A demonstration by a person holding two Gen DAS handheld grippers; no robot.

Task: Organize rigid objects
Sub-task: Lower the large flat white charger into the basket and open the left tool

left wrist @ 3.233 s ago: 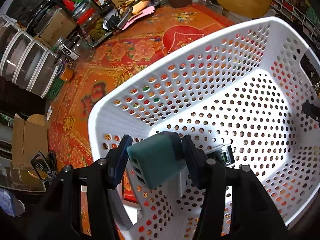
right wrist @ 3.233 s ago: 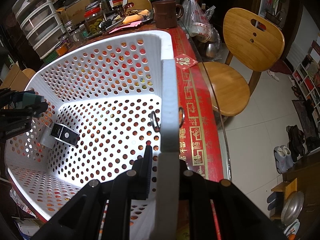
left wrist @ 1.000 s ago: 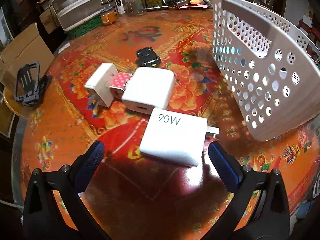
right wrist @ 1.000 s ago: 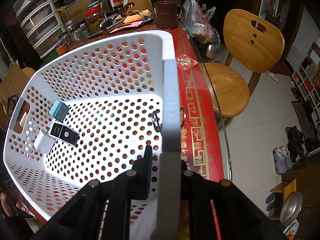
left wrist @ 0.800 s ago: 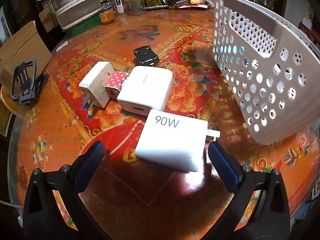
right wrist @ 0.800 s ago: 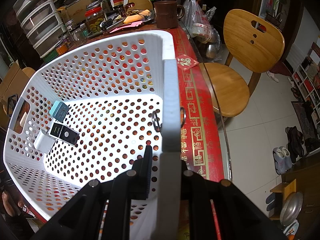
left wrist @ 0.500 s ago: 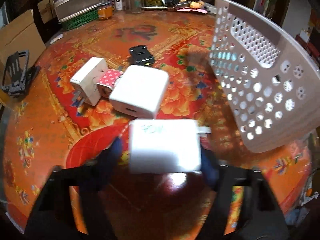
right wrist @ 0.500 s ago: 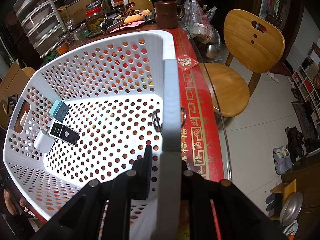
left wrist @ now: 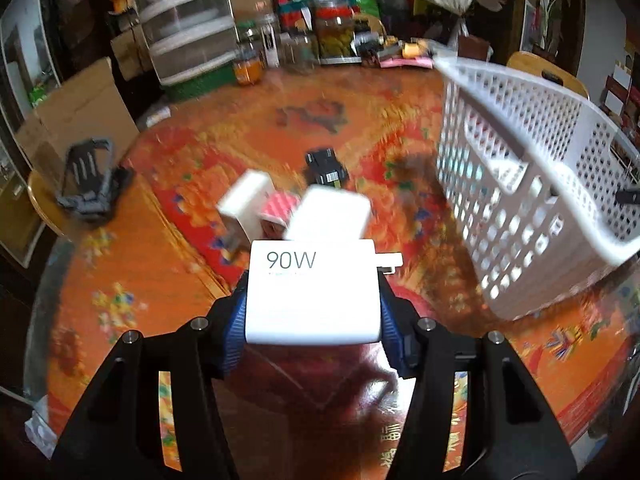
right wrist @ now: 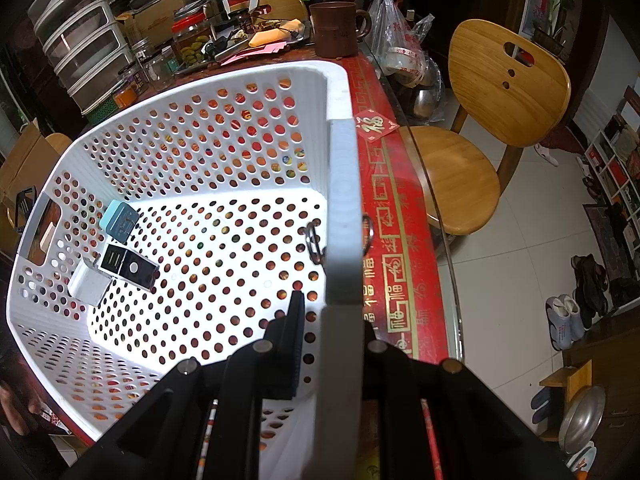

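My left gripper (left wrist: 312,312) is shut on a white 90W charger (left wrist: 312,292) and holds it above the table. Behind it on the orange table lie a big white charger (left wrist: 330,216), a pink dotted one (left wrist: 276,216), a small white plug (left wrist: 244,200) and a black block (left wrist: 326,168). The white perforated basket (left wrist: 540,152) stands to the right. My right gripper (right wrist: 334,344) is shut on the basket rim (right wrist: 342,200). Inside the basket lie a teal charger (right wrist: 119,220), a black charger (right wrist: 128,266) and a white adapter (right wrist: 89,282).
A black phone stand (left wrist: 90,176) sits at the table's left edge. Clear drawers (left wrist: 184,20), jars (left wrist: 334,30) and cardboard boxes (left wrist: 80,116) line the far side. A brown mug (right wrist: 336,28) and a wooden chair (right wrist: 480,120) are beyond the basket's right side.
My left gripper dropped the teal charger in the basket, moved out to the table, closed on the 90W charger and lifted it. My right gripper has not moved.
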